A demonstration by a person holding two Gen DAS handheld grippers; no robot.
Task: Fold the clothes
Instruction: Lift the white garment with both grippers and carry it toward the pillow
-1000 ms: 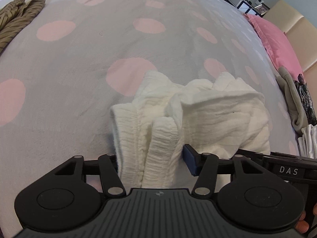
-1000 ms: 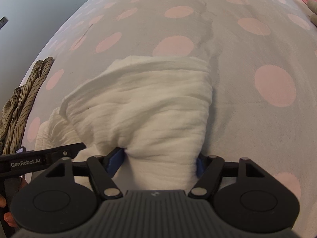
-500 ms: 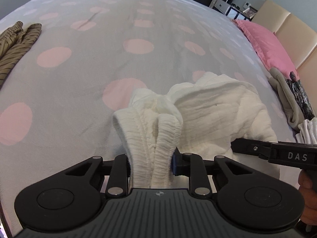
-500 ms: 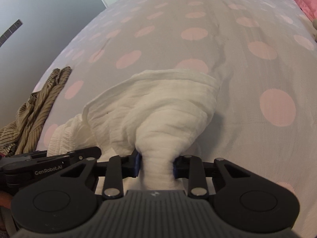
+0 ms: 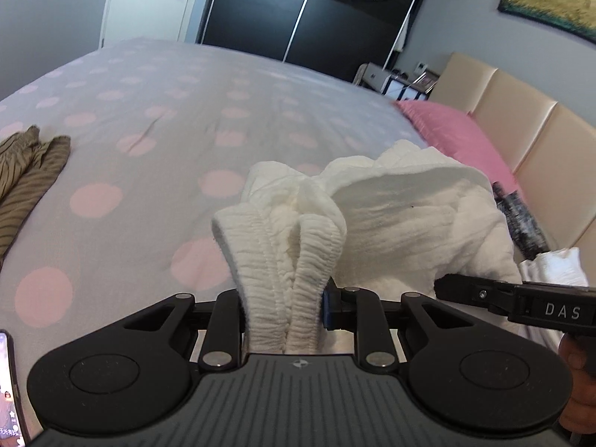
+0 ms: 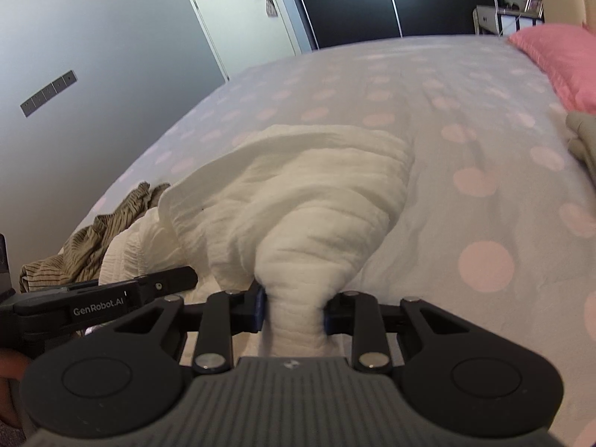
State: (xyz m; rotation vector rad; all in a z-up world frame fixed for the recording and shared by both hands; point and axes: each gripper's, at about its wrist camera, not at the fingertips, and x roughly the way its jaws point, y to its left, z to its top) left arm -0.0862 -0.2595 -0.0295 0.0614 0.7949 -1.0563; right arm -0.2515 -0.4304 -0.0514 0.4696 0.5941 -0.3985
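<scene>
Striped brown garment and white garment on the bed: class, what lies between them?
In the left wrist view, only bare polka-dot bedsheet lies between the striped brown garment and the white garment, which both grippers hold up.

A home bedroom: bed (image 5: 156, 119), pink pillow (image 5: 454, 130), probably wardrobe doors (image 5: 298, 11).

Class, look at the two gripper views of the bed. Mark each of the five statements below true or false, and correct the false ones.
1. Both grippers are closed on the white garment. True: left gripper and right gripper each pinch bunched fabric.
2. The bedspread is plain blue. False: it is grey with pink dots.
3. A striped olive-brown garment lies on the bed apart from the white one. True.
4. The pillow near the headboard is green. False: it is pink.
5. The white garment lies flat and neatly folded. False: it is bunched and partly lifted.
</scene>
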